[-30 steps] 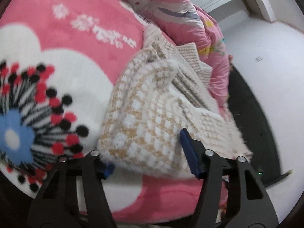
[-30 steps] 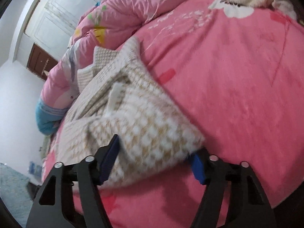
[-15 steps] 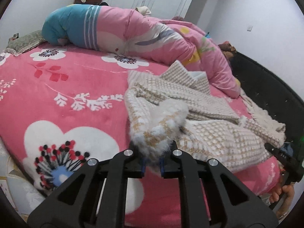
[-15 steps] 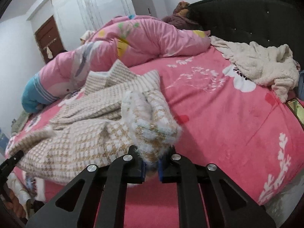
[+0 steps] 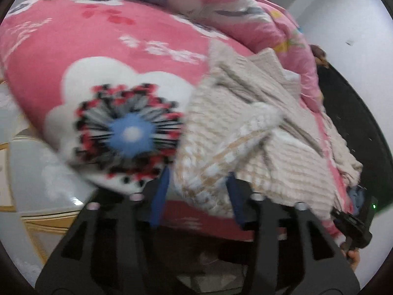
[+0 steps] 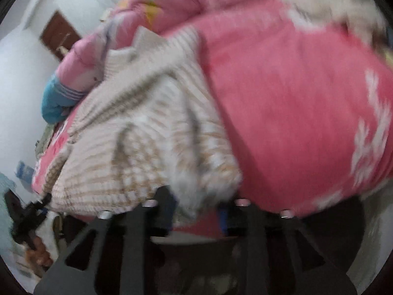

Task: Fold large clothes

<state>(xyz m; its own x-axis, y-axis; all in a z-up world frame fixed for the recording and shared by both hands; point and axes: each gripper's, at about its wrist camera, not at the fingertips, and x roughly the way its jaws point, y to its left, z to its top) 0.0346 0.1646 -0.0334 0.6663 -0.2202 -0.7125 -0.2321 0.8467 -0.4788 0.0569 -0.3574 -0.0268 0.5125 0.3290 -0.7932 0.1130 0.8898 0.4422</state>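
Sweater point(image 5: 245, 132): lies on the bed point(image 5: 73, 36), long axis across both claws.
Left claw point(image 5: 196, 191): opening, hem loose between its pads.
Right claw point(image 6: 196, 211): opening, opposite hem corner unpinched.
Nearer: neither; each fronts one corner.

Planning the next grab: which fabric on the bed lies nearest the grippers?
The beige checked knit garment, bunched at the bed's near edge; the pink quilt lies behind it.
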